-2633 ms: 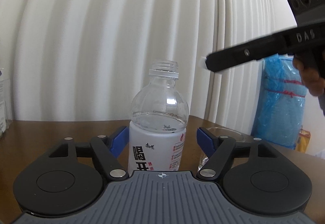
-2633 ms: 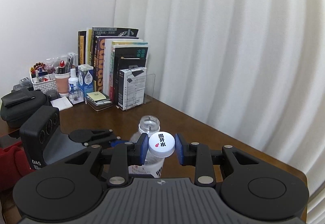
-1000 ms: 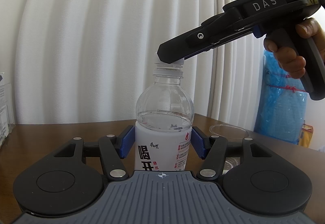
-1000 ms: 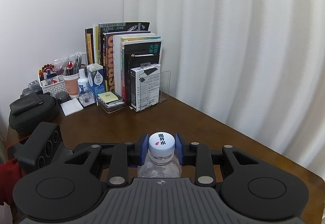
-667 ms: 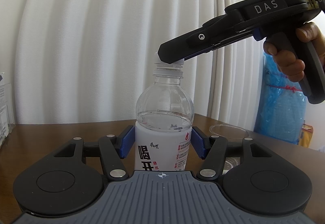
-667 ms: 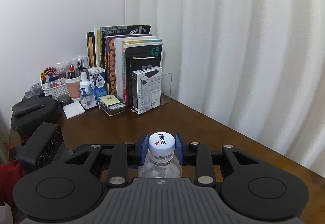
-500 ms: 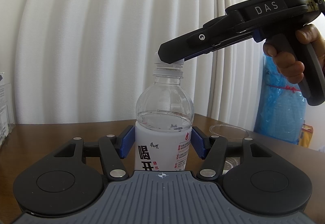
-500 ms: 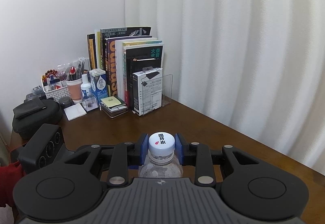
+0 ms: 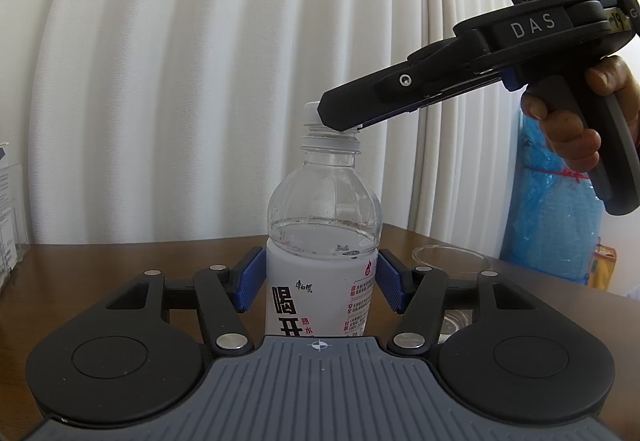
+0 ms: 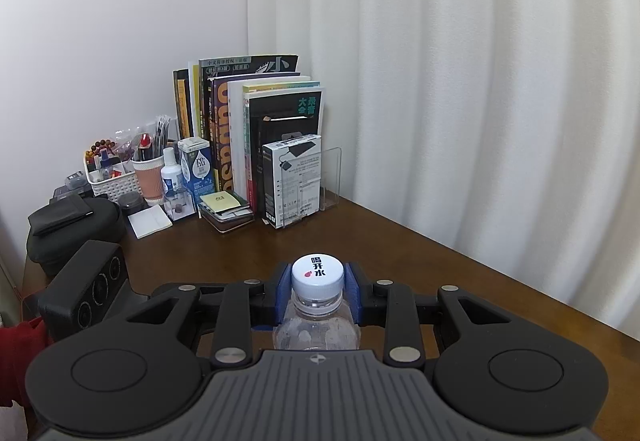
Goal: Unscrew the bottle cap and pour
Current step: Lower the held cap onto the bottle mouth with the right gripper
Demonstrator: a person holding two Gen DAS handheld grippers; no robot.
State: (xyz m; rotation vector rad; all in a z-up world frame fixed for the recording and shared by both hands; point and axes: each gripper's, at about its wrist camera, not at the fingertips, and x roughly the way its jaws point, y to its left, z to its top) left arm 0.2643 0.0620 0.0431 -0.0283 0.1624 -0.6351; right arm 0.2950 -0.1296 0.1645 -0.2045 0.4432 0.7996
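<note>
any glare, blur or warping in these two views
Left wrist view: fisheye bows the curtain folds outward; backlight glints on the bottle, everything stays sharp. Right wrist view: dimmer and even, dark vignette in the top corners, cap text crisp, no motion blur.

Both views are bright and pretty sharp, lit by soft daylight glowing through the white curtain [image 9: 180, 81]. Heavy fisheye bend though, the curtain folds bow outward and the right view has dark vignetted corners. Faint sheen on the tabletop [image 10: 400, 241], no harsh shadows.
</note>
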